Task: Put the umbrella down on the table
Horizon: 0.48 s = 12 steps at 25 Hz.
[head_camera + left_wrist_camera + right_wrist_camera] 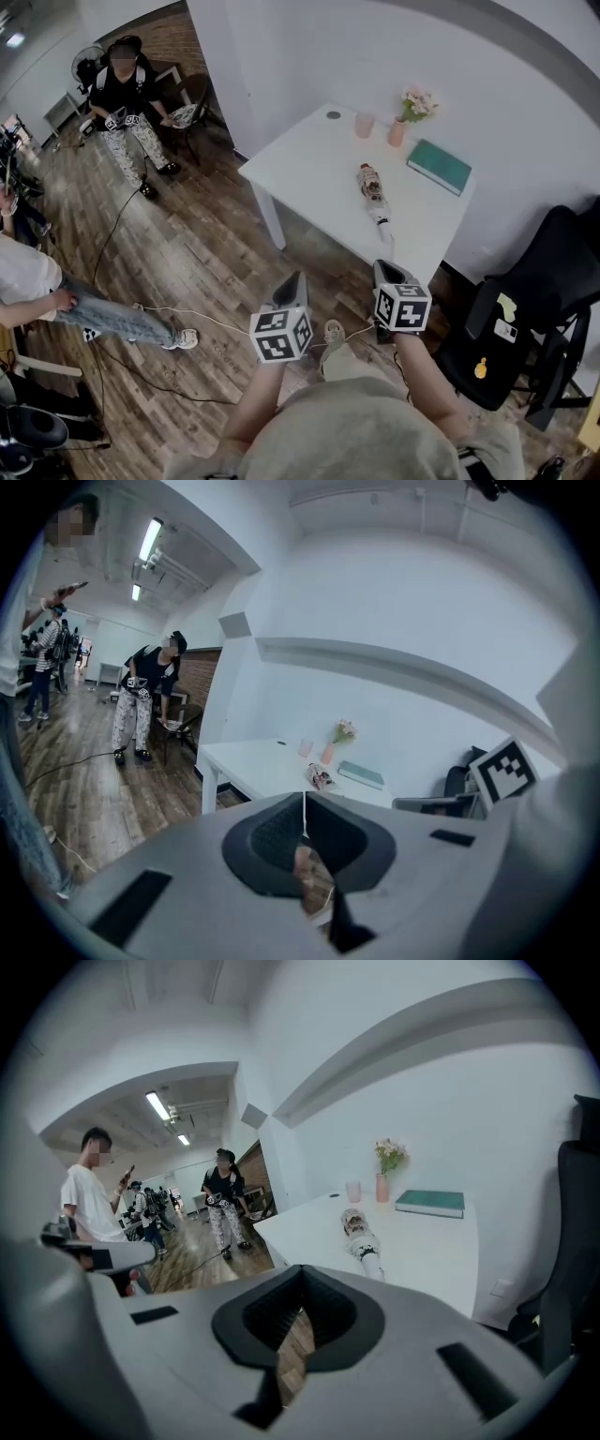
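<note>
Job looks basically done: umbrella (375, 195) is laid flat on the table (309, 159), out ahead of left tongs (292, 283) and right tongs (388, 272), both pinched closed, nothing held

Bare table (300, 173) front; cup (365, 125), vase (397, 132), book (439, 166) crowd back.
</note>
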Available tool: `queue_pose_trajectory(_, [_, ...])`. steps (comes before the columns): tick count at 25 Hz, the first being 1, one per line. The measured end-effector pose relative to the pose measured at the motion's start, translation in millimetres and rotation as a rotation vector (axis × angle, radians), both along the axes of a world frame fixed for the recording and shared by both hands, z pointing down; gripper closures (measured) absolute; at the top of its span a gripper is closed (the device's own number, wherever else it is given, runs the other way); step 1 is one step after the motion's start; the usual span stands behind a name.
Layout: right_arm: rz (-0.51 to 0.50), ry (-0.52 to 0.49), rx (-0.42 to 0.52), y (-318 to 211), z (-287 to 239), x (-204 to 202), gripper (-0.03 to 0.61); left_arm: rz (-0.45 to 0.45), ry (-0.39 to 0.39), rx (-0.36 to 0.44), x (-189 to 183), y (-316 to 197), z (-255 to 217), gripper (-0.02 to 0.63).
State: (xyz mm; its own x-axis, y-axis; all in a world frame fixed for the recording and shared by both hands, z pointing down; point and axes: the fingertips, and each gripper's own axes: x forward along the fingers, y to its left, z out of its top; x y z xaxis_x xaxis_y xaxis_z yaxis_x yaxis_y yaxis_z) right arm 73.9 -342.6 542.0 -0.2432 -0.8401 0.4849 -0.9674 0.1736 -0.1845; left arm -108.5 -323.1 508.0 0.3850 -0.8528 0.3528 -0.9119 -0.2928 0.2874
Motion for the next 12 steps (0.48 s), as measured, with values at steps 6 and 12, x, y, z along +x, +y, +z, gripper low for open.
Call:
queue_pose_trajectory(6, [0.002,-0.008,0.008,37,0,-2,0.578,0.0,0.0,0.006,-5,32,2,0.603])
queue_pose_trajectory(12, [-0.007,-0.02,0.04,65,-6,-6,0.578,-0.012,0.003,0.013,-12,57,1,0.603])
